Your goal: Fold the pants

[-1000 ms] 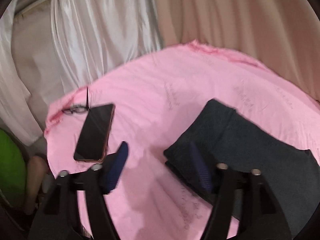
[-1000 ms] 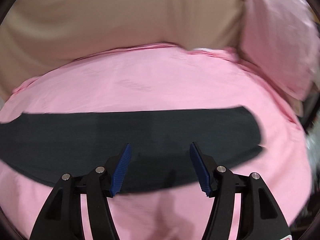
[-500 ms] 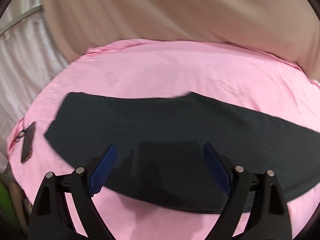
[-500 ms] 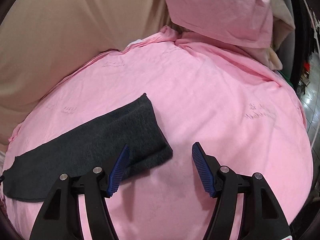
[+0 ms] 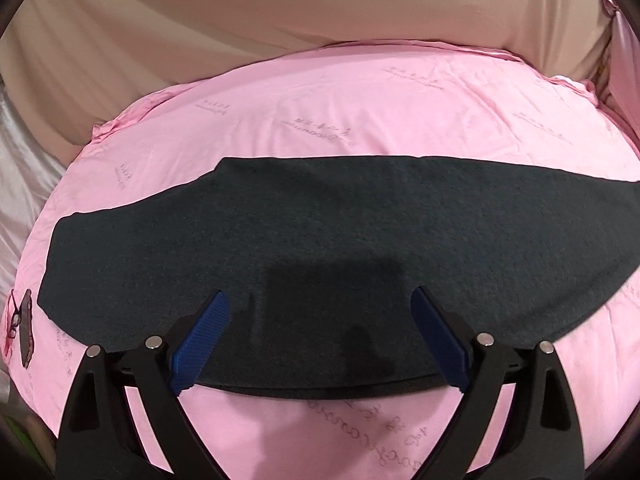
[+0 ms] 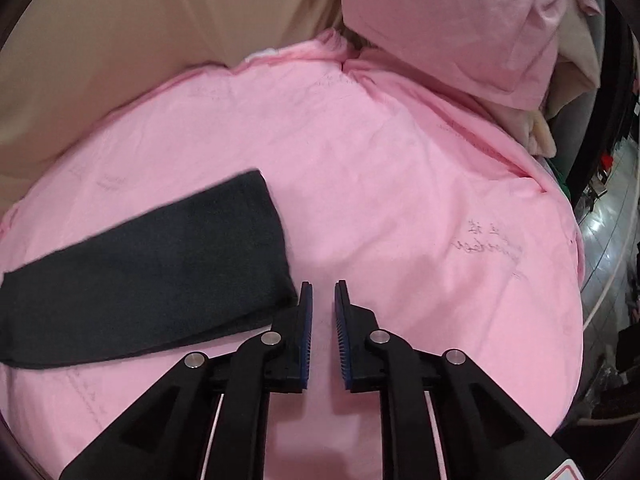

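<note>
Dark grey pants point(image 5: 320, 240) lie flat as a long folded strip across a pink bedsheet point(image 5: 360, 120). My left gripper point(image 5: 320, 312) is open and empty, held over the middle of the strip near its front edge. In the right wrist view the end of the pants point(image 6: 160, 256) lies at the left. My right gripper point(image 6: 323, 296) hovers just right of that end over bare sheet point(image 6: 400, 220), its jaws nearly closed with a narrow gap and nothing between them.
A phone and glasses point(image 5: 24, 328) lie at the bed's far left edge. A pink pillow point(image 6: 448, 20) leans at the head of the bed. Beige curtain point(image 5: 280, 12) hangs behind the bed. Floor and clutter point(image 6: 608, 200) show past the right edge.
The left gripper swung right from the pants' end by the phone to over their middle. The right gripper moved past the pants' right end and closed its jaws most of the way.
</note>
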Motion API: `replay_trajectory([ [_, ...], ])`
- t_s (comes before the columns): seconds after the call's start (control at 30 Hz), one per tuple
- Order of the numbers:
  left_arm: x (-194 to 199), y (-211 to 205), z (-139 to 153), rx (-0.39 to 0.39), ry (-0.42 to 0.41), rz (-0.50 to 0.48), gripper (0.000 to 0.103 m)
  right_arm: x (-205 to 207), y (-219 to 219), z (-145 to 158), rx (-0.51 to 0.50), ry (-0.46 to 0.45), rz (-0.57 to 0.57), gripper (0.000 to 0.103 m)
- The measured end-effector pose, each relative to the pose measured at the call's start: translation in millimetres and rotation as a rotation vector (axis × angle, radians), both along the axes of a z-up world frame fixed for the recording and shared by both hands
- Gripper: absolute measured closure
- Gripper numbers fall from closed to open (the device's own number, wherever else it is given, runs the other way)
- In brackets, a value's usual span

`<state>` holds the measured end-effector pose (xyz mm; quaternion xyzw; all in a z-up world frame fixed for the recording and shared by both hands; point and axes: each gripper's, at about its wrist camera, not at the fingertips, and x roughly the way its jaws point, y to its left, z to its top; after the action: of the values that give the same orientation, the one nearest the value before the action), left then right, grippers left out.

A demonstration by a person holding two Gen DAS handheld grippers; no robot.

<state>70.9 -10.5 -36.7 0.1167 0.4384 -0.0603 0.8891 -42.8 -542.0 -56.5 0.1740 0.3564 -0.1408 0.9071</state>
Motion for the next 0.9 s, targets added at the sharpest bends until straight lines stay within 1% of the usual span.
replay_trajectory([
  [0.03, -3.4, -0.5, 1.2, -0.006, -0.005, -0.008, 0.012, -7.7, 14.4, 7.6, 0.03, -0.037, 0.046, 0.07],
  [0.1, -8.1, 1.7, 1.2, -0.026, -0.003, -0.011, 0.01, -12.7, 49.2, 15.4, 0.077, -0.068, 0.138, 0.07],
  [0.13, -10.2, 4.3, -0.1, -0.048, 0.014, -0.014, 0.01, -11.7, 71.0, 16.2, 0.097, -0.075, 0.198, 0.07],
  [0.17, -12.6, 5.3, -0.7, -0.07, 0.027, -0.018, 0.01, -8.2, 101.7, 15.7, 0.094, -0.071, 0.266, 0.07],
  [0.23, -17.7, 8.8, -3.7, -0.11, 0.049, -0.028, 0.01, -0.5, 156.3, 13.2, 0.051, -0.066, 0.377, 0.07],
  [0.27, -20.4, 8.9, -6.0, -0.112, 0.053, -0.034, 0.01, 6.1, 191.3, 11.1, 0.009, -0.054, 0.459, 0.07],
  [0.3, -23.4, 8.3, -8.4, -0.101, 0.052, -0.044, 0.01, 11.7, 219.3, 8.4, -0.032, -0.045, 0.523, 0.07],
  [0.33, -26.0, 7.7, -12.4, -0.072, 0.049, -0.051, 0.01, 18.0, 246.6, 4.9, -0.079, -0.034, 0.589, 0.069],
  [0.37, -28.1, 8.0, -14.8, -0.055, 0.046, -0.06, 0.011, 26.1, 277.3, 0.6, -0.14, -0.019, 0.666, 0.069],
  [0.43, -30.4, 10.8, -17.2, -0.05, 0.04, -0.102, 0.012, 42.1, 314.5, -2.8, -0.211, -0.002, 0.75, 0.068],
  [0.47, -30.0, 12.0, -18.5, -0.045, 0.044, -0.116, 0.023, 50.8, 331.6, -3.5, -0.24, 0.004, 0.796, 0.068],
  [0.5, -28.3, 13.4, -20.9, -0.039, 0.055, -0.132, 0.04, 56.3, 344.0, -3.9, -0.272, 0.002, 0.821, 0.068],
  [0.53, -25.5, 15.2, -23.2, -0.041, 0.069, -0.144, 0.046, 62.3, 354.6, -4.1, -0.297, 0.001, 0.846, 0.068],
  [0.6, -18.6, 20.9, -29.6, -0.071, 0.121, -0.169, 0.06, 76.7, 368.5, -10.4, -0.316, 0.015, 0.893, 0.068],
  [0.63, -18.5, 21.9, -30.3, -0.08, 0.125, -0.194, 0.062, 84.7, 371.7, -14.9, -0.31, 0.04, 0.905, 0.076],
  [0.7, -21.0, 23.7, -30.1, -0.073, 0.117, -0.225, 0.07, 95.3, 370.5, -21.2, -0.254, 0.084, 0.923, 0.102],
  [0.73, -24.1, 25.3, -27.8, -0.073, 0.115, -0.237, 0.071, 92.5, 369.9, -17.7, -0.232, 0.086, 0.936, 0.102],
  [0.8, -37.7, 33.5, -14.3, -0.091, 0.085, -0.256, 0.07, 72.4, 364.9, -9.1, -0.238, 0.054, 0.969, 0.101],
  [0.83, -43.9, 38.0, -8.0, -0.102, 0.064, -0.265, 0.067, 65.2, 363.0, -7.3, -0.234, 0.044, 0.986, 0.103],
  [0.87, -50.9, 45.1, -1.8, -0.101, 0.035, -0.26, 0.055, 61.9, 358.3, -11.0, -0.211, 0.057, 1.008, 0.103],
  [0.9, -52.2, 47.6, -0.1, -0.091, 0.023, -0.247, 0.039, 63.5, 355.2, -18.9, -0.226, 0.079, 0.992, 0.103],
])
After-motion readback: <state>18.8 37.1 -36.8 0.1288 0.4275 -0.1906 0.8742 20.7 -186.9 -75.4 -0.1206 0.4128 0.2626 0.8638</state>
